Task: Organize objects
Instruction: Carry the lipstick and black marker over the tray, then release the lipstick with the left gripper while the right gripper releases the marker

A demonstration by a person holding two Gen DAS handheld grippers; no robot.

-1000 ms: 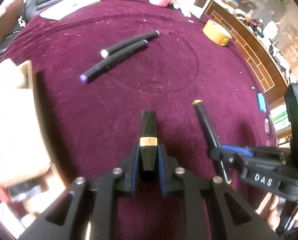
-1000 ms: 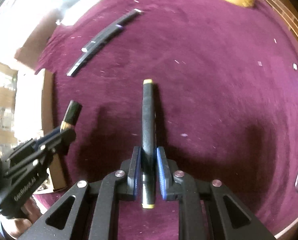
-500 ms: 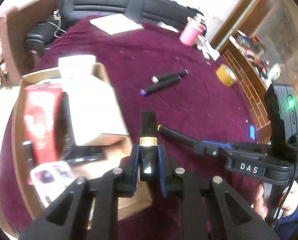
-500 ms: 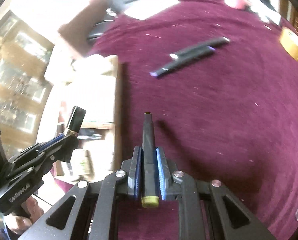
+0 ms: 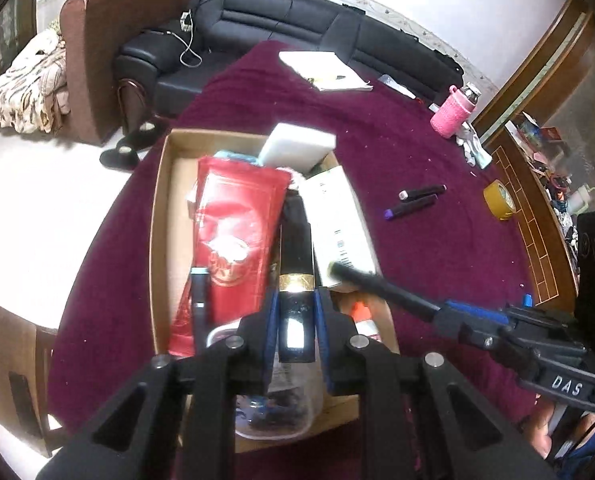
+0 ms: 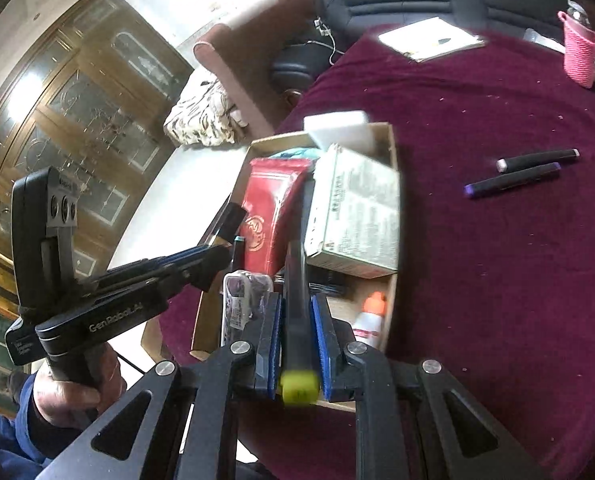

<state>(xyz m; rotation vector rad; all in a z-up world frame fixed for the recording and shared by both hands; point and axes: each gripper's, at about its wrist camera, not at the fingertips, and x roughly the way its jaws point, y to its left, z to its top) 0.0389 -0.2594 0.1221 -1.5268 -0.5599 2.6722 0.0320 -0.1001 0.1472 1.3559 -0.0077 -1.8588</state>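
My left gripper [image 5: 295, 312] is shut on a black tube with a gold band [image 5: 295, 264] and holds it above the open cardboard box [image 5: 159, 216]. My right gripper [image 6: 295, 332] is shut on a black marker with yellow ends [image 6: 296, 296], also above the box [image 6: 391, 140]. The marker [image 5: 381, 284] and the right gripper [image 5: 477, 320] show at the right of the left wrist view. The left gripper [image 6: 217, 256] shows at the left of the right wrist view. Two more black markers [image 5: 415, 202] lie side by side on the maroon cloth [image 5: 437, 264].
The box holds a red pouch [image 5: 233, 236], a white carton [image 5: 339, 216], a white foam block [image 5: 297, 146] and a clear jar [image 5: 275, 412]. A tape roll [image 5: 497, 200], pink bottle [image 5: 451, 114] and notepad [image 5: 323, 68] sit farther out on the cloth. A black sofa [image 5: 297, 16] stands behind.
Both grippers have lifted off the cloth and swung left with their objects, from over the bare cloth to above the cardboard box. The two loose markers have stayed put.
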